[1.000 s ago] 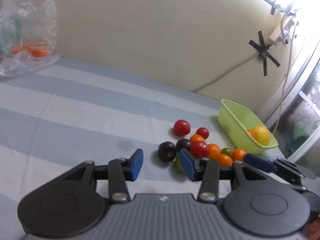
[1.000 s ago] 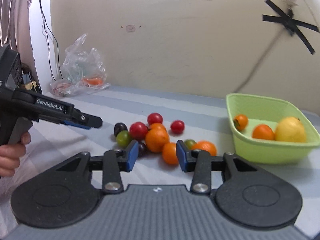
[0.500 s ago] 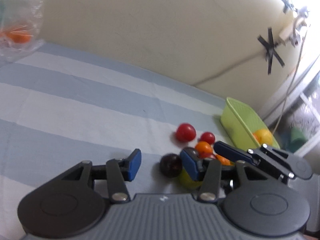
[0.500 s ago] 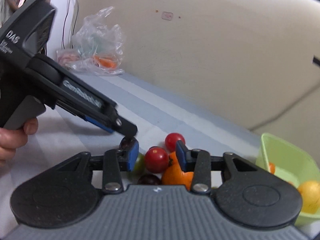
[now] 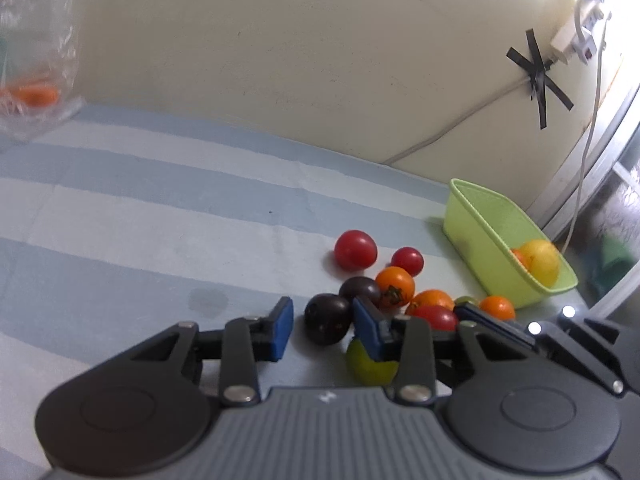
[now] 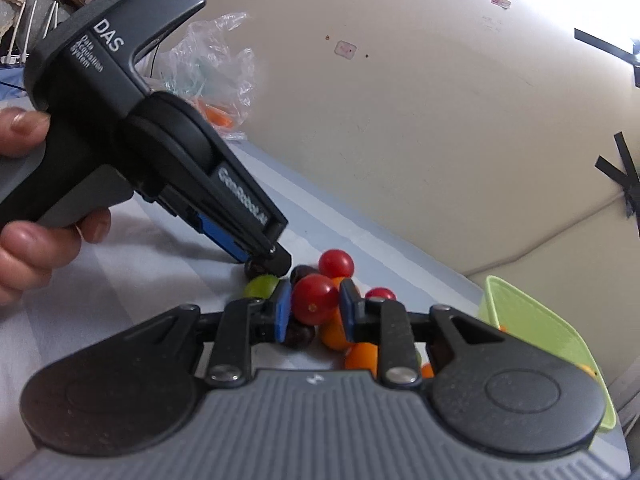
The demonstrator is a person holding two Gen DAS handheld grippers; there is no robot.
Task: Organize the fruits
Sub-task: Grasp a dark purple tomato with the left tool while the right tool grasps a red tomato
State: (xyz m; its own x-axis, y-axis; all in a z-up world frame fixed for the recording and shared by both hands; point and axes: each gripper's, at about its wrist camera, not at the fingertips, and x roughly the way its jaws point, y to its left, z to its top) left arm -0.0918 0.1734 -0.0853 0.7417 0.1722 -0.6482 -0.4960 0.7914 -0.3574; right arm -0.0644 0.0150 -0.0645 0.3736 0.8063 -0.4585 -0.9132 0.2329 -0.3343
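Both grippers have closed in on the pile: right gripper (image 6: 311,309) clamps a red tomato (image 6: 315,299); left gripper (image 5: 322,328) jaws, just closing, stand apart around a dark tomato (image 5: 327,319). Lift gently toward the green basket (image 5: 480,224).

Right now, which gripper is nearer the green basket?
Right. The right gripper clamps a red tomato nearer the green basket; the left gripper sits farther, by the dark tomato.

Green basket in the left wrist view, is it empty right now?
No, the green basket holds a yellow fruit with an orange one beside it.
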